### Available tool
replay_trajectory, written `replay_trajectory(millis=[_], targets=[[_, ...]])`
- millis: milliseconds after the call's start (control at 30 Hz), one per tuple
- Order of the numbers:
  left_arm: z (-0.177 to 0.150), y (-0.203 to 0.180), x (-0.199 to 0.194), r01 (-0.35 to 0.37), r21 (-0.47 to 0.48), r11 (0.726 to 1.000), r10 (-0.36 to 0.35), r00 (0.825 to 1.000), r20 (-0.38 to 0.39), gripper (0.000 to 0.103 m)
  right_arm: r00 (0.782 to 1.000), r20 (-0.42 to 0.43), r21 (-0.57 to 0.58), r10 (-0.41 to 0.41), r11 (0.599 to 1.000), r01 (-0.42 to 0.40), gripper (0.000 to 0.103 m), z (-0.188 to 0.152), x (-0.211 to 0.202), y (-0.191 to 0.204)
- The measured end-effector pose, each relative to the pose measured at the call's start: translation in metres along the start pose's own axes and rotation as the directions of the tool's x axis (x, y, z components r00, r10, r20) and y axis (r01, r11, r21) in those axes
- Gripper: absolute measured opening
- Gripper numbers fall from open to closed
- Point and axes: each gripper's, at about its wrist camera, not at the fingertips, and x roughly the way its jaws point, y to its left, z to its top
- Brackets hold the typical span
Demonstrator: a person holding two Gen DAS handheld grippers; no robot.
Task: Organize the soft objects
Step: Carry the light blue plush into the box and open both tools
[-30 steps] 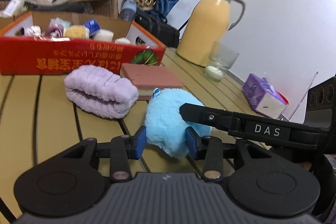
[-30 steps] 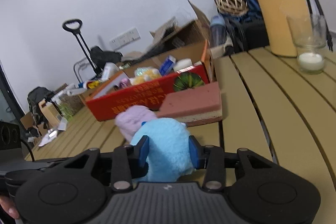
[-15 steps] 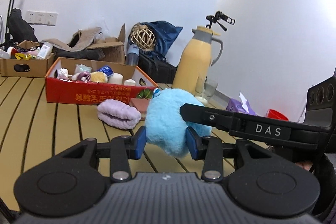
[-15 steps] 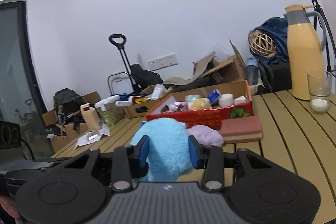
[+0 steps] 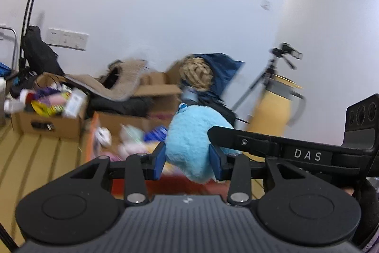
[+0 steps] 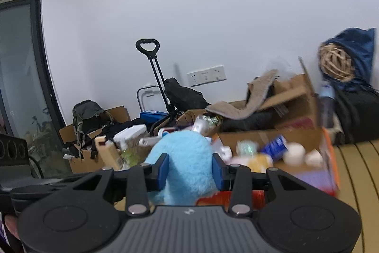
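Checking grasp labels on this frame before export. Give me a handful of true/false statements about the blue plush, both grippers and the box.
1. The blue plush toy sits between the fingers of the left gripper. True.
2. The right gripper is empty. False: its fingers press on the same blue plush toy, so both grippers hold it.
3. The plush rests on the wooden table. False: it hangs in the air between the two grippers, in front of the red box.
4. The red box already holds several small items. True.
5. A yellow thermos jug stands on the right in the left wrist view. True.
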Motion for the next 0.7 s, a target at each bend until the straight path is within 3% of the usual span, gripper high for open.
replay_trajectory(millis=[200,300,400,467,533,700], targets=[[0.041,0.068,0.097,-0.097,-0.016,0.995,0.095,0.992,-0.077,0.039,0.989,-0.137,0.114,0.047,0.993,-0.031,0.038,0.041,0.136,-0.056],[0.037,0.1,0.147,-0.117,-0.058,0.991,0.107,0.983,-0.146,0.043,0.983,-0.184,0.1,0.002,0.995,0.017,0.04,0.04,0.196,-0.078],[0.02,0.113,0.185,-0.175,0.036,0.984,0.179,0.957,-0.229,0.049,0.962,-0.258,0.03,-0.085,0.995,0.096,0.041,0.025,0.241,-0.088],[0.009,0.121,0.19,-0.184,0.045,0.982,0.19,0.951,-0.246,0.049,0.952,-0.292,0.016,-0.097,0.994,0.107,0.04,0.012,0.255,-0.094],[0.003,0.126,0.184,-0.158,0.041,0.987,0.163,0.957,-0.239,0.049,0.951,-0.299,0.029,-0.078,0.995,0.091,0.04,0.005,0.259,-0.1],[0.014,0.124,0.167,-0.187,0.039,0.982,0.191,0.96,-0.205,0.049,0.952,-0.294,0.025,-0.079,0.996,0.09,0.04,0.008,0.242,-0.1]])
